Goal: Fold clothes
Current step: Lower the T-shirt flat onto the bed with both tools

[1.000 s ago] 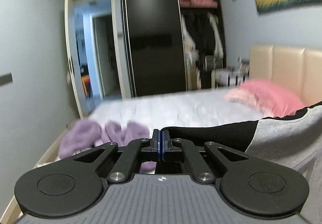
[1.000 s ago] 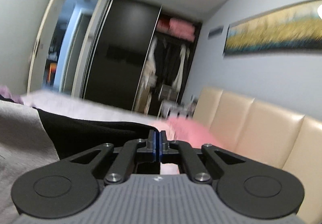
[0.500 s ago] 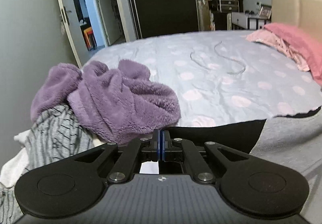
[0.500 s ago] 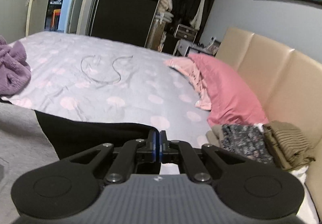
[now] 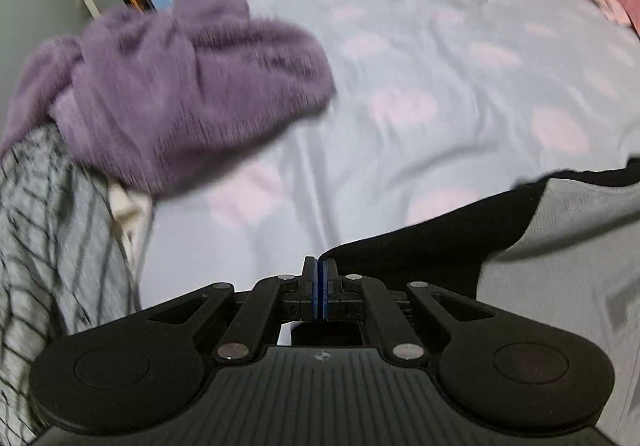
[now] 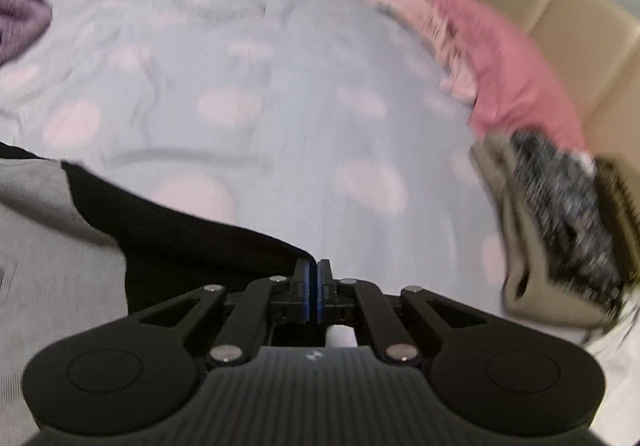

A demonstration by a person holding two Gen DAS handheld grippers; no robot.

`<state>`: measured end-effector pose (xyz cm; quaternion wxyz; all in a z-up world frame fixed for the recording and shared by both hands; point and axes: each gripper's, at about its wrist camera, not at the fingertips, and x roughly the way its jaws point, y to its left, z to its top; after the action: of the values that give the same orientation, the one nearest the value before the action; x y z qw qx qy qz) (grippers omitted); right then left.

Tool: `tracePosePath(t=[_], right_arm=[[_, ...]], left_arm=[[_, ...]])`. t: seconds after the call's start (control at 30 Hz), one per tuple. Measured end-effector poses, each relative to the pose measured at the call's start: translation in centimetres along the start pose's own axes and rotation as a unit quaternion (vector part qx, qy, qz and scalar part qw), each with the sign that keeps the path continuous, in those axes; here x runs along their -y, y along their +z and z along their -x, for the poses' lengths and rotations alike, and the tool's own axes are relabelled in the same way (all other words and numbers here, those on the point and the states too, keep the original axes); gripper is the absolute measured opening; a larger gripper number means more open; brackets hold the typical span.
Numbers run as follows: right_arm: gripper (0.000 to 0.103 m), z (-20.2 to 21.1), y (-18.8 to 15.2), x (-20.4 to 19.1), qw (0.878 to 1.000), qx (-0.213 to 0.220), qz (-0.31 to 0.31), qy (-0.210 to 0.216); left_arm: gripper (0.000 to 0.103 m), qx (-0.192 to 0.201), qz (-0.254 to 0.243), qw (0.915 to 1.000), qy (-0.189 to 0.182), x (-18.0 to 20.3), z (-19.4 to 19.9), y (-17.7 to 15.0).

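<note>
A grey garment (image 5: 560, 246) with a black band (image 5: 420, 242) along its edge hangs stretched between my two grippers, just above a pale blue bed sheet (image 5: 400, 45) with pink dots. My left gripper (image 5: 320, 266) is shut on the black band's left end. In the right wrist view the same grey garment (image 6: 48, 246) runs off to the left, and my right gripper (image 6: 313, 266) is shut on the right end of its black band (image 6: 192, 238). Both grippers point steeply down at the bed. The rest of the garment is hidden below the gripper bodies.
A crumpled purple fleece (image 5: 180, 85) lies on a grey checked garment (image 5: 40, 246) at the bed's left side. At the right are a pink pillow (image 6: 512, 65), a beige headboard (image 6: 580, 25) and a stack of folded clothes (image 6: 560, 226). The dotted sheet (image 6: 280, 85) spreads between them.
Both grippers have sunk and tipped downward with the garment, from facing the wardrobe and walls to looking down on the bed. Both stayed shut on the black band.
</note>
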<state>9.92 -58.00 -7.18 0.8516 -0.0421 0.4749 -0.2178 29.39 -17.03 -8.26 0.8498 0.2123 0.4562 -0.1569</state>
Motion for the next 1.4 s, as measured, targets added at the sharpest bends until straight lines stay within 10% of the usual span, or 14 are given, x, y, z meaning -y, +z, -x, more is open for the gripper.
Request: tracePosePath(t=[0.37, 0.57, 1.17, 1.4], right_arm=[[0.006, 0.9, -2.0, -2.2, 0.995, -0.037, 0.093, 0.026], [0.024, 4.9, -0.2, -1.5, 0.99, 0.016, 0.121, 0.075], [0.039, -1.3, 4.0, -9.0, 0.963, 0.006, 0.114, 0.245], [0.006, -1.4, 3.2, -9.9, 0.959, 0.02, 0.118, 0.255]], left_arm=[[0.005, 0.013, -0.066, 0.9973, -0.028, 0.3, 1.8, -2.7], [0.043, 0.036, -0.058, 0.9932, -0.094, -1.7, 4.6, -1.4], [0.042, 0.027, -0.05, 0.975, -0.215, 5.2, -1.9, 1.9], [0.004, 0.071, -0.058, 0.9713, -0.219, 5.6, -0.2, 1.1]])
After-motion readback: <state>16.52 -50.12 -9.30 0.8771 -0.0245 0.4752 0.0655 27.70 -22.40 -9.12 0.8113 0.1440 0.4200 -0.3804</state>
